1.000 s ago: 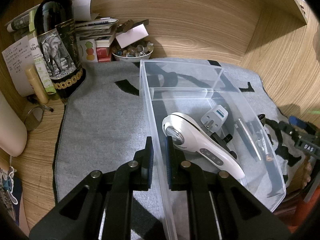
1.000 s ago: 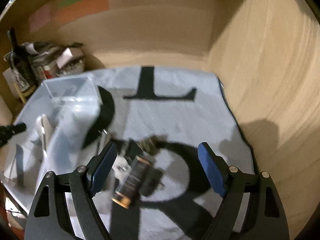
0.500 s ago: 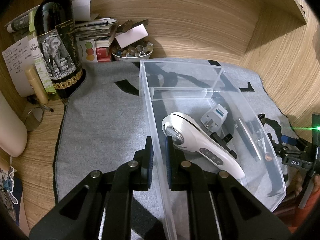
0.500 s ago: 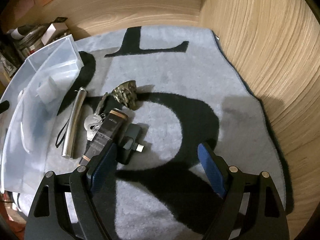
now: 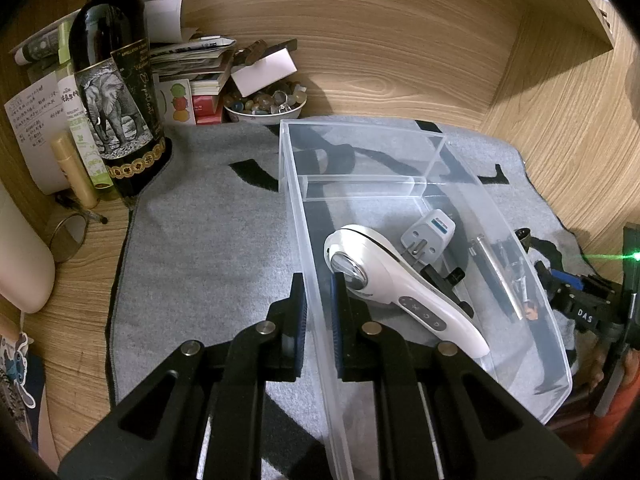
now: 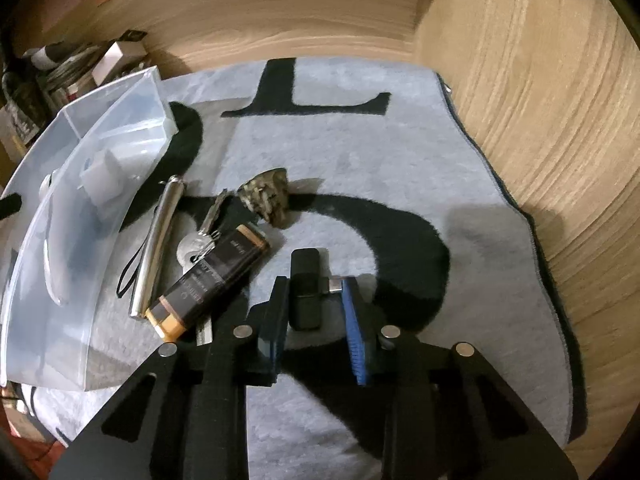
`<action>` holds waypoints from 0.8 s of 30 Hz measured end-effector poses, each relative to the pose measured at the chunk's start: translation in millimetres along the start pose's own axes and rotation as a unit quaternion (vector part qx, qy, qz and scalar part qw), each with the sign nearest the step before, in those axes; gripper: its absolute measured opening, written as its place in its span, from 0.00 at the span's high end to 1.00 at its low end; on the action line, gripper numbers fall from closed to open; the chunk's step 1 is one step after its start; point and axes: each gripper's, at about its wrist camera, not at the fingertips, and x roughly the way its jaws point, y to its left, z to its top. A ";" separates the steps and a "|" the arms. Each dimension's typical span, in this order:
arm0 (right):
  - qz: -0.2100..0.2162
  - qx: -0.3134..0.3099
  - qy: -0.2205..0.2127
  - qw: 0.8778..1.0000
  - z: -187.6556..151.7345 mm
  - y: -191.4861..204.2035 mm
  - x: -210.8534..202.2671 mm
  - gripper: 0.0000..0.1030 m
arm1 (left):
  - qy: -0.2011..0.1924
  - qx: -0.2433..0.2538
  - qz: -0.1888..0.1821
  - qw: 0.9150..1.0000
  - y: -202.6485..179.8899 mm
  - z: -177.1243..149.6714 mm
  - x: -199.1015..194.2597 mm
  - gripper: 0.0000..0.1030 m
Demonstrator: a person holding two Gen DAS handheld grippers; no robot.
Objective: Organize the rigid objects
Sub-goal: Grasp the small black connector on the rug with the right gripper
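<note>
My left gripper [image 5: 318, 284] is shut on the near left wall of a clear plastic bin [image 5: 436, 148]. The bin holds a white handheld device [image 5: 404, 296], a grey plug adapter [image 5: 430, 232] and a silver pen [image 5: 496, 276]. My right gripper [image 6: 316, 292] straddles a small black USB-C adapter [image 6: 306, 292] lying on the grey mat [image 6: 360, 152]; its fingers [image 6: 354, 320] are partly closed and the right pad sits near the plug tip. Left of it lie a black-and-orange battery pack [image 6: 208, 280], keys [image 6: 200, 240], a silver flashlight [image 6: 160, 236] and a camouflage lump [image 6: 268, 200]. The bin also shows in the right wrist view [image 6: 72, 208].
A wine bottle [image 5: 116, 92], papers and a bowl of stones [image 5: 264, 104] stand at the back left. Wooden walls [image 6: 540, 120] close the back and right side. A small mirror [image 5: 68, 236] lies on the wood at the left.
My right gripper has dropped lower and forward over the pile, and its fingers have narrowed around the black adapter. The left gripper and bin have not moved.
</note>
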 end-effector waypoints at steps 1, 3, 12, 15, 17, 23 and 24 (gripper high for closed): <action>-0.001 0.003 -0.002 1.000 0.1 -0.7 -0.3 0.77 | 0.000 0.000 0.000 1.000 0.0 0.0 0.0 0.90; -0.006 0.004 -0.006 1.000 0.7 -0.9 -0.8 0.77 | 0.000 0.000 0.000 1.000 0.2 0.1 0.1 0.90; -0.004 -0.007 -0.048 0.999 21.1 10.0 -19.0 0.77 | 0.000 -0.001 0.000 1.000 -0.2 -0.2 -0.4 0.90; 0.001 -0.017 -0.070 0.997 30.5 17.0 -28.0 0.77 | 0.000 0.000 0.000 1.000 -0.1 -0.2 -0.5 0.90; 0.006 -0.022 -0.083 0.996 36.5 22.0 -33.1 0.77 | 0.000 0.000 0.000 1.000 -0.2 -0.2 -0.4 0.90; 0.031 -0.039 -0.120 0.992 53.3 41.1 -45.6 0.77 | 0.000 0.001 0.000 1.000 -1.0 0.1 -0.6 0.90; 0.035 -0.043 -0.125 0.991 55.7 45.2 -47.0 0.77 | 0.000 0.001 0.000 1.000 -1.1 0.1 -0.6 0.90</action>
